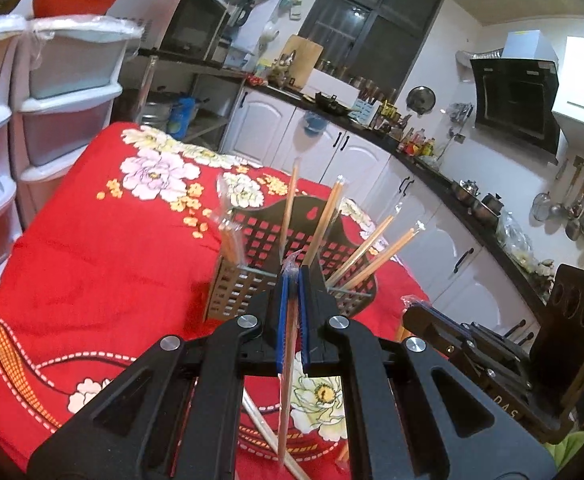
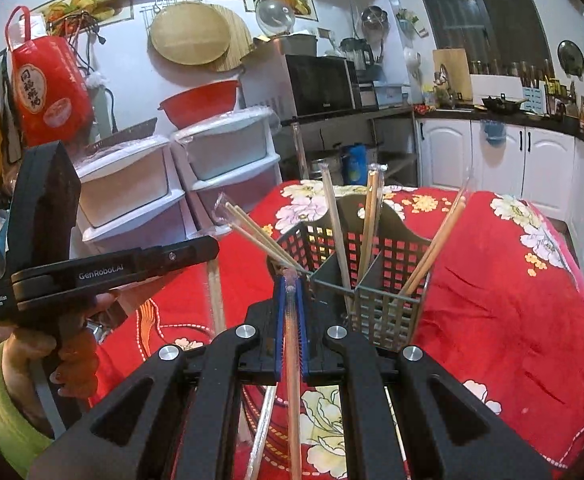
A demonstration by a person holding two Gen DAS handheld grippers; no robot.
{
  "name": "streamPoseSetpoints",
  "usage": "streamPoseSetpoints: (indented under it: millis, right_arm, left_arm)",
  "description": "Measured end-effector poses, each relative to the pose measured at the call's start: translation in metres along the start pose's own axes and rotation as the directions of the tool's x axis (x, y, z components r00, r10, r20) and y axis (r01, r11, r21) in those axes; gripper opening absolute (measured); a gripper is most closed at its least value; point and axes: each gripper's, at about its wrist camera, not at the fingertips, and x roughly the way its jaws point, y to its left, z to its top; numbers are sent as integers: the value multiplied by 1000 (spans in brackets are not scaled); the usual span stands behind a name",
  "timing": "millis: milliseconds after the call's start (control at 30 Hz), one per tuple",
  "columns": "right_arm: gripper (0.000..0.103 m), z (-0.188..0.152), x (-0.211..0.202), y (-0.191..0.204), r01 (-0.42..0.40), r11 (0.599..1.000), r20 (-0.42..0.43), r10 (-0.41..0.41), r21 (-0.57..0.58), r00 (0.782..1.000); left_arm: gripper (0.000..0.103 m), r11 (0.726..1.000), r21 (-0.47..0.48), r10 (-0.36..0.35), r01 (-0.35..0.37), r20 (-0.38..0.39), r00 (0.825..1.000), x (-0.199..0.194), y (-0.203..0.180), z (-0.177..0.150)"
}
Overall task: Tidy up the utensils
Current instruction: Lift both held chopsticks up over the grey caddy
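Kitchen cupboards (image 1: 324,136) and drawers (image 2: 228,160) stand behind a table with a red flowery cloth (image 1: 104,248). On the cloth, just past both tongs, sits a dark basket (image 1: 292,236) with wrapped chopsticks (image 1: 366,250) leaning out. The left gripper (image 1: 292,280) is pressed together on one wrapped chopstick pair (image 1: 288,380). The right gripper (image 2: 291,284) pinches another wrapped pair (image 2: 292,360). More wrapped sticks (image 2: 264,424) lie on the near cloth.
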Motion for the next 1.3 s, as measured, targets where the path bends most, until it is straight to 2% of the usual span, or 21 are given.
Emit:
streamPoseSetpoints:
  millis: [633, 1300]
  right_arm:
    - [6, 25, -23, -4, 18, 1000, 95, -17, -11, 995]
    - [6, 68, -33, -10, 34, 998, 186, -25, -48, 982]
  left_arm:
    - [1, 998, 51, -34, 30, 63, 997, -6, -25, 28]
    - [1, 994, 102, -62, 50, 111, 992, -1, -50, 67]
